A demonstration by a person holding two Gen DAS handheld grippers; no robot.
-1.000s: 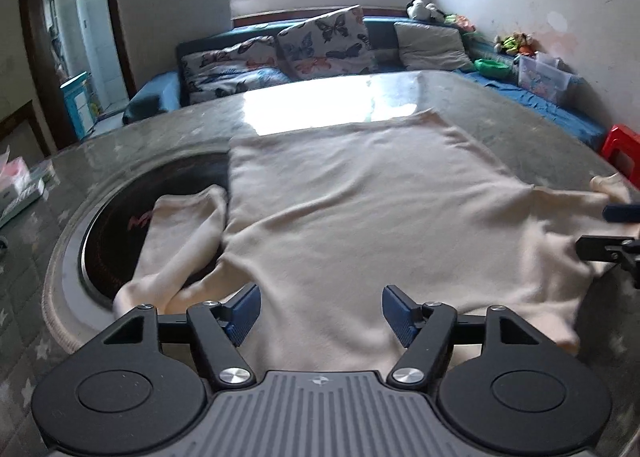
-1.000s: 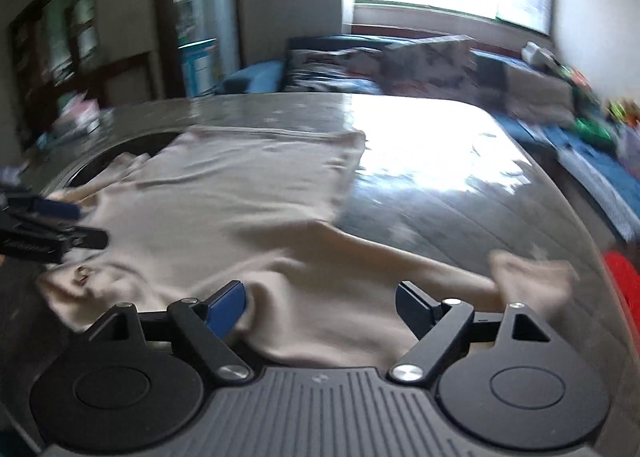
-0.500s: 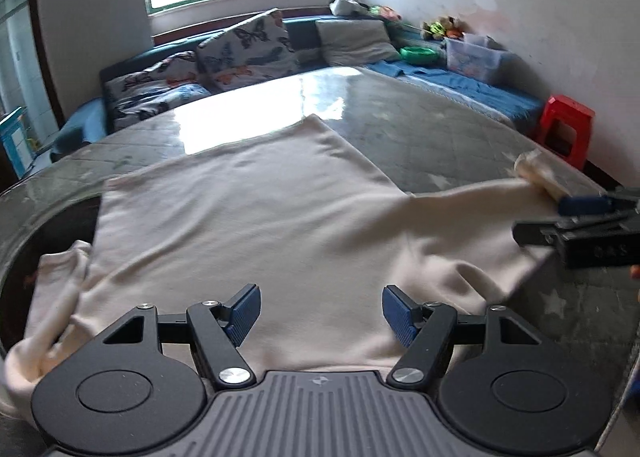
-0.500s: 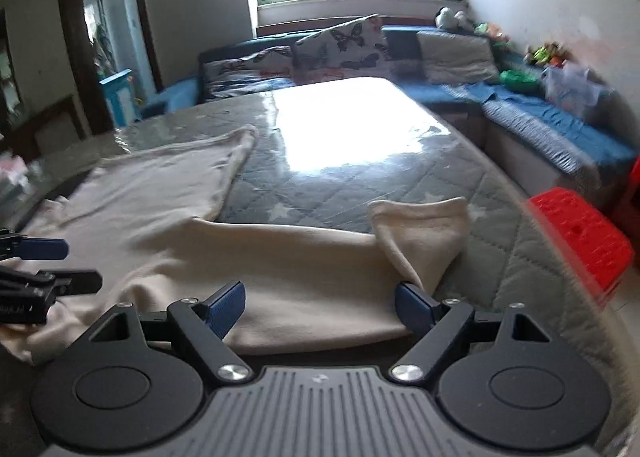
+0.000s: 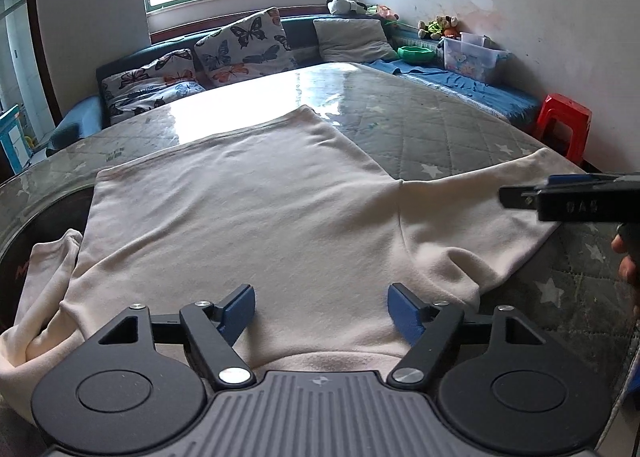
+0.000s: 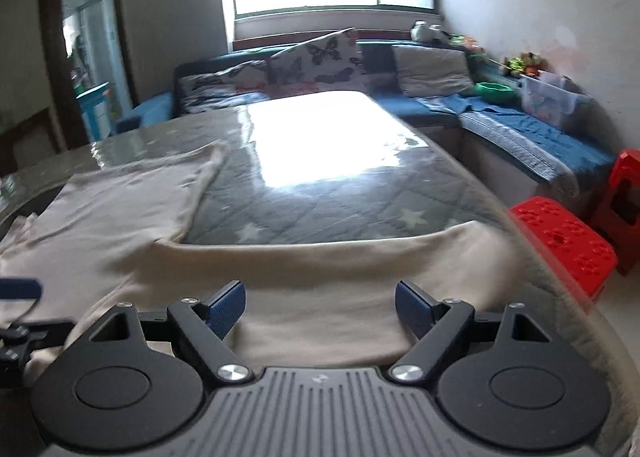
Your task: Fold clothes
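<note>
A cream long-sleeved top [image 5: 256, 209] lies flat on the glass-covered table [image 5: 460, 125], neck end nearest me. My left gripper [image 5: 321, 307] hovers over the collar area; its jaws are opening and nothing is pinched between them. The left sleeve [image 5: 44, 281] is bunched at the table's left edge. The right sleeve [image 6: 340, 261] stretches across the table in the right wrist view. My right gripper [image 6: 320, 309] stands open just above that sleeve, gripping nothing. It also shows side-on at the right in the left wrist view [image 5: 568, 197].
A dark round inset [image 5: 16, 249] is set in the table under the left sleeve. Red plastic stools [image 6: 568, 241] stand off the right edge. A blue sofa with butterfly cushions [image 5: 240, 45] and a clear bin [image 5: 472, 57] line the far walls.
Both grippers swung rightward along the top's near edge. The right sleeve, earlier crumpled with its cuff folded over, now lies stretched out flat. The left jaws stand slightly wider.
</note>
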